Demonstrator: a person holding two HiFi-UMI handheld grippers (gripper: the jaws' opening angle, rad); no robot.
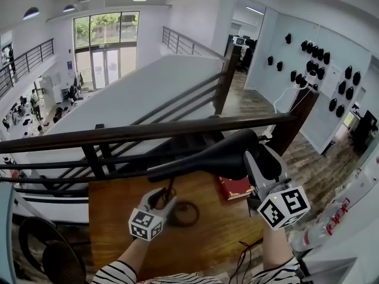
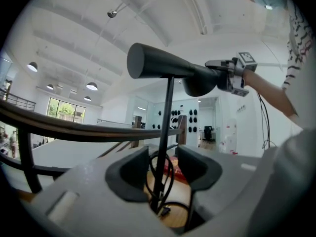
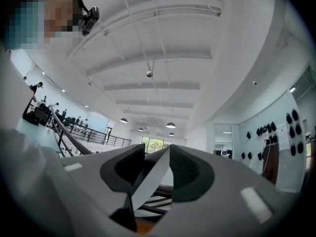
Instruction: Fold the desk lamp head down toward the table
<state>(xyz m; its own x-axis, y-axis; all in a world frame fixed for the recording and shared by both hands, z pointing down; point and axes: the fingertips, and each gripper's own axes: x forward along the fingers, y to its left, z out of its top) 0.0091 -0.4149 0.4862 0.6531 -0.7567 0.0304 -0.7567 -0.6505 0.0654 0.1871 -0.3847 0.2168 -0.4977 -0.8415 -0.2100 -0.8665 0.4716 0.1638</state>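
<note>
A black desk lamp stands on the wooden table (image 1: 118, 218). Its long head (image 1: 207, 158) lies roughly level, high on a thin stem (image 1: 170, 188) that rises from a round base (image 1: 185, 213). My left gripper (image 1: 164, 195) is low at the stem. In the left gripper view the stem (image 2: 168, 112) runs between the pads of the left gripper (image 2: 163, 169) with a small gap on each side, so it is open. My right gripper (image 1: 260, 158) is shut on the thick end of the head. The right gripper view shows the lamp head (image 3: 150, 181) edge-on, wedged between the jaws of the right gripper (image 3: 158, 169).
A dark wooden railing (image 1: 148, 132) runs just beyond the table's far edge. A red book (image 1: 235, 188) lies under the lamp head. A black cable (image 1: 243, 256) trails at the near edge. A dark chair (image 1: 41, 253) is at the lower left.
</note>
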